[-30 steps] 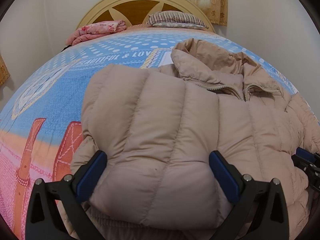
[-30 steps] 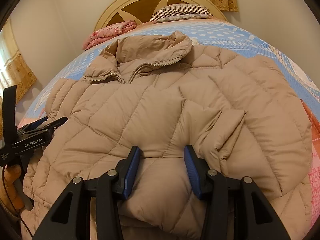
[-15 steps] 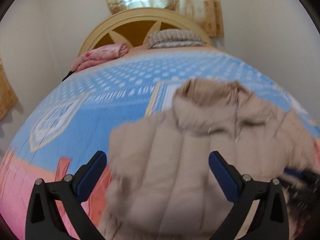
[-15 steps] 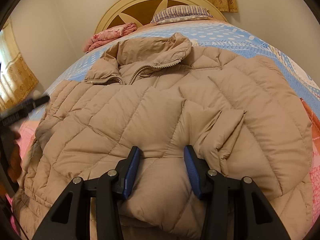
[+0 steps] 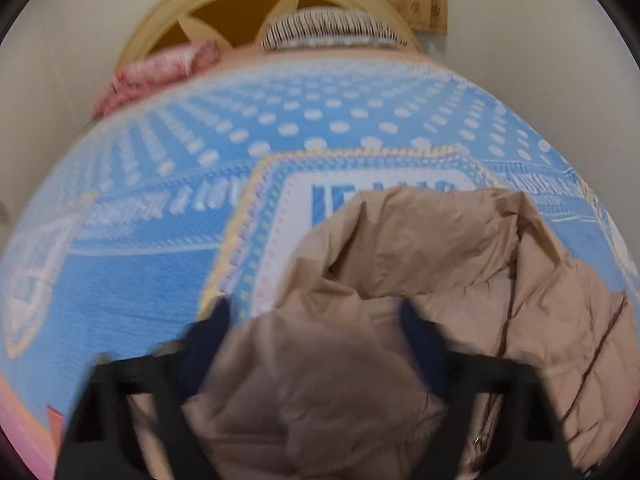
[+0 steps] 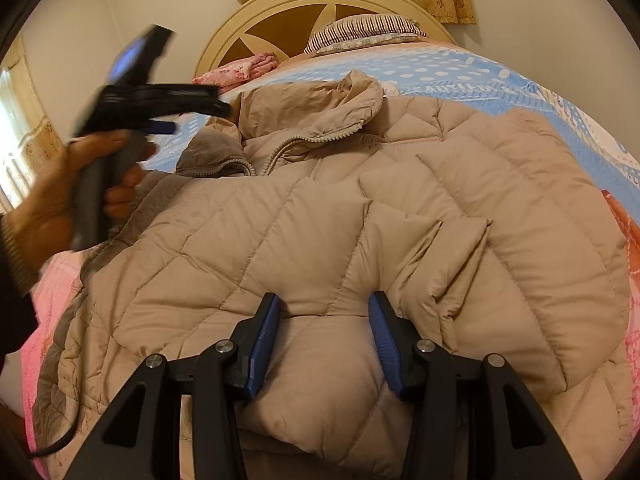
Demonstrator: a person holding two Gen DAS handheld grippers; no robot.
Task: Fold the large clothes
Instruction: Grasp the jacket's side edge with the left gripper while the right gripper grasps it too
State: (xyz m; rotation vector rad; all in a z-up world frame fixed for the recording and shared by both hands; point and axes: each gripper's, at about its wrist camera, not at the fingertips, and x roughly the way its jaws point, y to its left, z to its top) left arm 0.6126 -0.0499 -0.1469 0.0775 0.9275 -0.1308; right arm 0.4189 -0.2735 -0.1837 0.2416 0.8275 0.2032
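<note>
Jacket (image 6: 400, 208): quilted matt cloth, prob. nylon. Bedspread (image 5: 132, 272): woven cotton-like. Headboard (image 6: 280, 12): smooth painted wood.

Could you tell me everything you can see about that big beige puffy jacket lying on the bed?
The beige quilted puffer jacket looks soft and padded, stitched into diagonal panels. It lies front-up across the blue dotted bedspread, collar toward the wooden headboard, its zipper open at the neck. A sleeve lies folded over the chest. The right gripper pinches a puff of the hem between its blue pads. In the blurred left wrist view, the left gripper has jacket fabric bunched between its fingers; whether it grips cannot be told.
</note>
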